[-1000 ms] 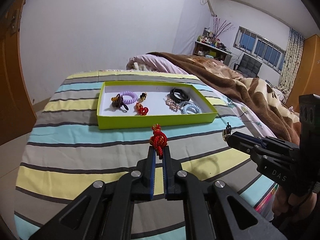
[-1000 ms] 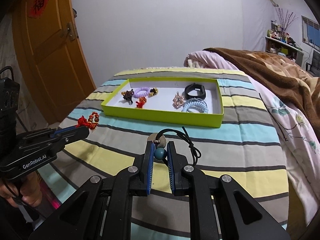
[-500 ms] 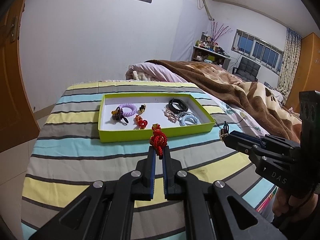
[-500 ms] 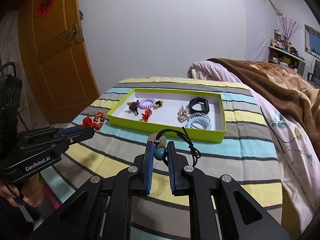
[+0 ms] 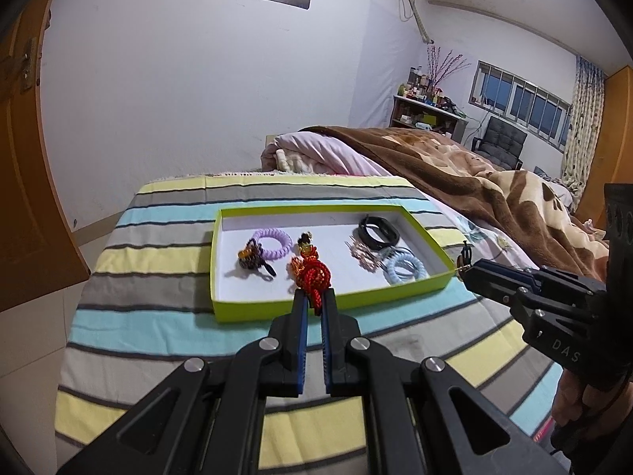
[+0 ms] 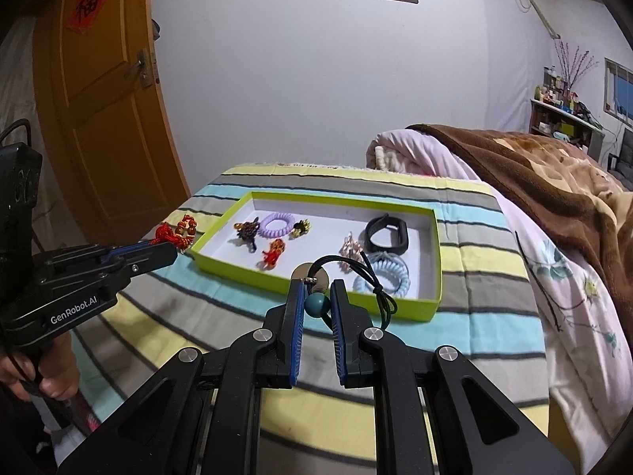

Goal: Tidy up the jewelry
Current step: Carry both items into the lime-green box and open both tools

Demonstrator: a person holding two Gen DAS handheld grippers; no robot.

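Left hand-held gripper (image 5: 313, 303): closed on red knot charm (image 5: 313, 277), held above tray's near rim. Right hand-held gripper (image 6: 317, 295): clamped on teal bead (image 6: 317, 303) of black cord pendant (image 6: 368, 277). Green tray (image 6: 395, 308) on bed (image 6: 474, 326): hair ties, black band, small charms inside.

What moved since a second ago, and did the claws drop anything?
Both claws rose and came closer to the green tray. The left claw kept hold of the red knot charm; the right claw kept the black cord necklace with its teal bead. Nothing was dropped. The trinkets in the tray stayed put.
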